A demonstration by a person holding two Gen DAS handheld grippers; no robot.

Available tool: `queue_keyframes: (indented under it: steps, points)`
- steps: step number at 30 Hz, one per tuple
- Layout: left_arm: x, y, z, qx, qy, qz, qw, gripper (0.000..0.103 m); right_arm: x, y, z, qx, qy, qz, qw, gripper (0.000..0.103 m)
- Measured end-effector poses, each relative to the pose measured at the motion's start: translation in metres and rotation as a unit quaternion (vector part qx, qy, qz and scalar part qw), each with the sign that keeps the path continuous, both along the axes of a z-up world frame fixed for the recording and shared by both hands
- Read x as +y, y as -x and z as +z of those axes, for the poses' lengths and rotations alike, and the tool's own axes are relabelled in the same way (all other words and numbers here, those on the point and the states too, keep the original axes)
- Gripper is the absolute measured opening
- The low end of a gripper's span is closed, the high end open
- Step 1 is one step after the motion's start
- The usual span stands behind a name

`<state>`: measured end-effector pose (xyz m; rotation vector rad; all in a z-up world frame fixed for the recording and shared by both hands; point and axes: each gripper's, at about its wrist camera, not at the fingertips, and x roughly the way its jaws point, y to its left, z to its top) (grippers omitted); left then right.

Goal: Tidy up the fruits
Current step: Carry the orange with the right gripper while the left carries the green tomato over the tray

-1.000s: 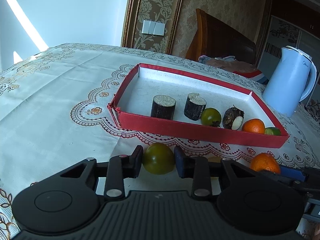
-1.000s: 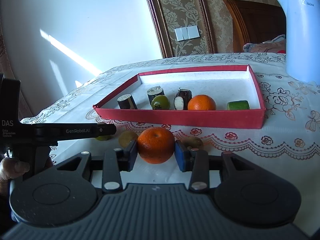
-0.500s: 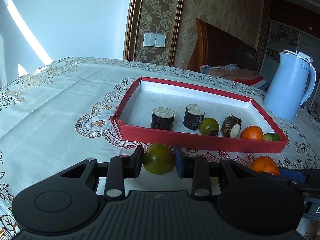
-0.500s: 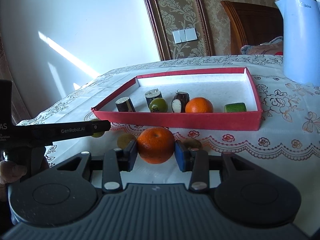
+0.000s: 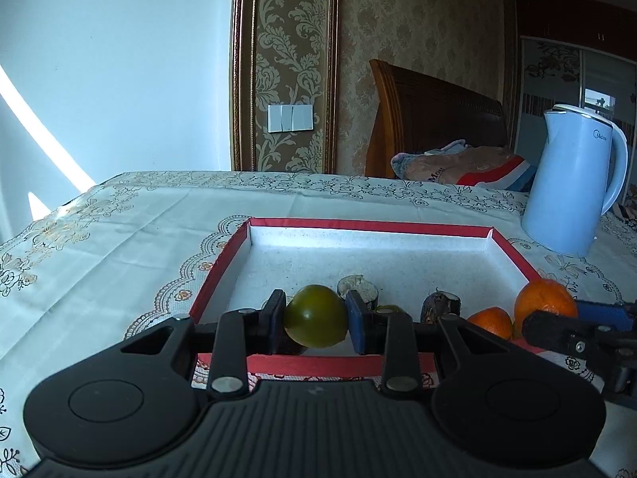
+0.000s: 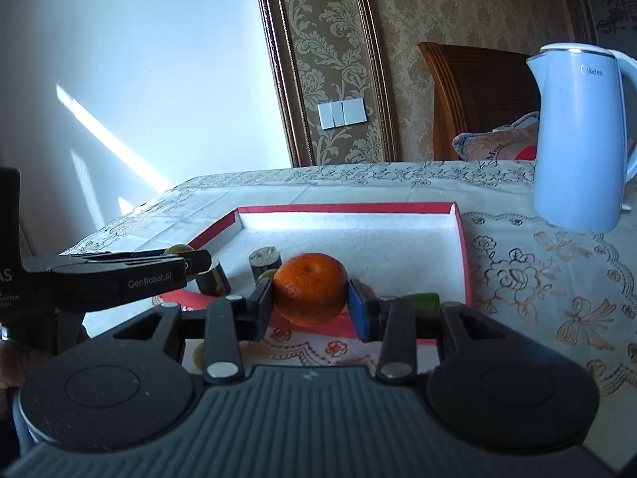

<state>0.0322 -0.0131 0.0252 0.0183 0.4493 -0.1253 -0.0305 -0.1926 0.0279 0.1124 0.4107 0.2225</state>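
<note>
My left gripper [image 5: 315, 320] is shut on a green round fruit [image 5: 314, 322] and holds it above the near edge of the red tray [image 5: 318, 363]. My right gripper [image 6: 311, 298] is shut on an orange [image 6: 310, 294], held above the tray's near wall [image 6: 340, 324]. Inside the tray lie dark cut cylinders [image 5: 446, 306], another orange [image 5: 490, 320] and a green piece [image 6: 423, 301]. In the left wrist view the right gripper's held orange [image 5: 544, 303] shows at the right.
A light blue kettle [image 5: 573, 177] stands on the tablecloth behind the tray's right side. A small fruit [image 6: 198, 354] lies on the cloth below my right gripper. A wooden chair [image 5: 434, 119] stands behind the table.
Both grippers rose off the tablecloth with their fruits and moved forward, from in front of the tray to over its near edge.
</note>
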Motion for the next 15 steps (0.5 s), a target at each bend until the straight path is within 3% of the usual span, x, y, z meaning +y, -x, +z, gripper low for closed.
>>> queue_keyframes:
  steps: [6, 15]
  points:
    - [-0.017, -0.016, -0.002, 0.000, -0.018, 0.010, 0.9998, 0.032, -0.014, -0.029, 0.010, -0.006, 0.009, -0.031, 0.999, 0.038]
    - [-0.024, -0.040, -0.013, 0.013, -0.018, 0.025, 0.9994, 0.032, -0.027, -0.066, -0.009, 0.033, 0.017, -0.059, 0.998, 0.038]
